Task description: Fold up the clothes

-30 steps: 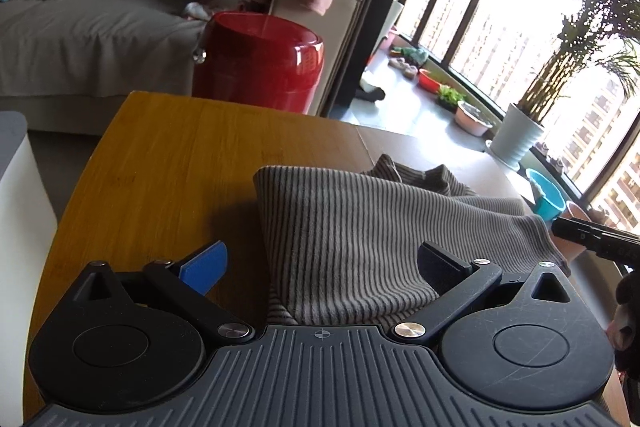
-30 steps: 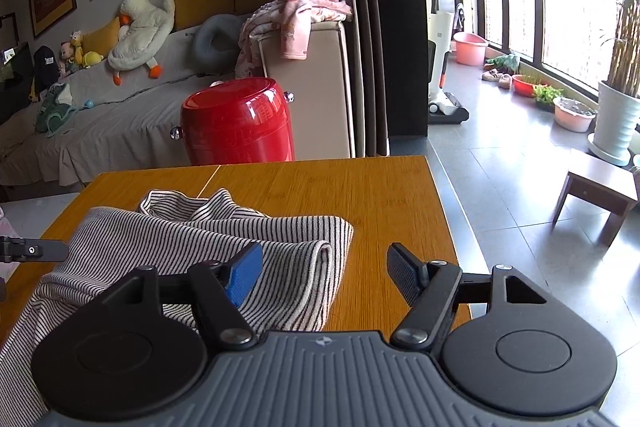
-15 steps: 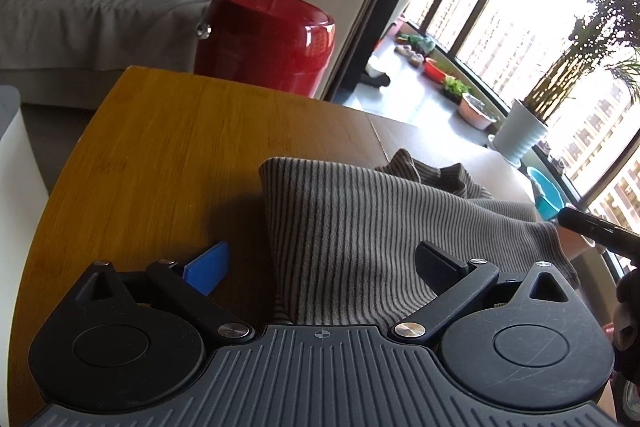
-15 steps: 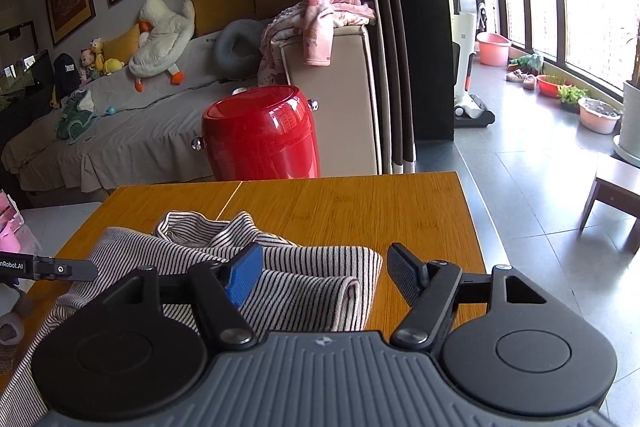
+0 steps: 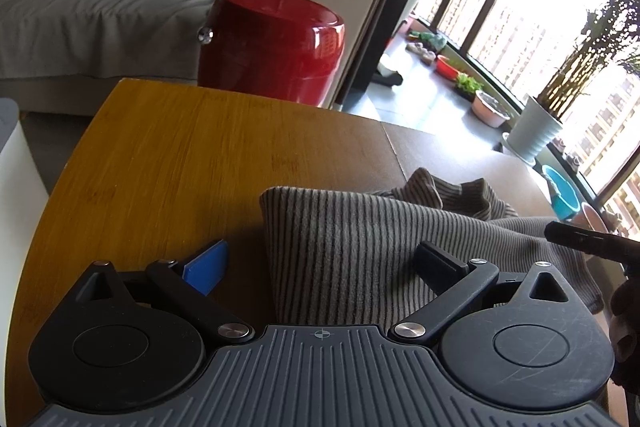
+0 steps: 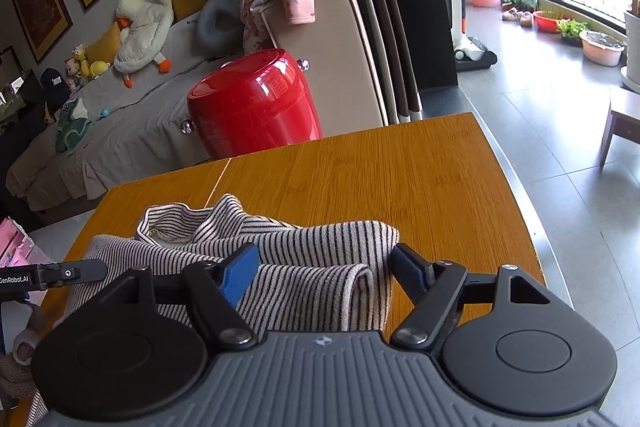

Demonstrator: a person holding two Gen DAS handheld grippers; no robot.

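A black-and-white striped garment (image 5: 360, 247) lies partly folded on the wooden table (image 5: 180, 155). In the left wrist view my left gripper (image 5: 320, 265) is open over the garment's left edge, fingers apart and holding nothing. In the right wrist view the same garment (image 6: 304, 267) shows its folded right edge and bunched collar. My right gripper (image 6: 324, 267) is open, its fingers on either side of the folded edge. The right gripper's tip shows at the right of the left wrist view (image 5: 588, 241).
A red round bin (image 6: 256, 103) stands beyond the table's far edge, next to a beige sofa arm (image 6: 336, 43) draped with pink cloth. The table's right edge (image 6: 516, 179) drops to a tiled floor with plant pots by the windows.
Both grippers have shifted slightly over the garment and the views have tilted. The right gripper's fingers now straddle the folded edge more closely. Both stay open.
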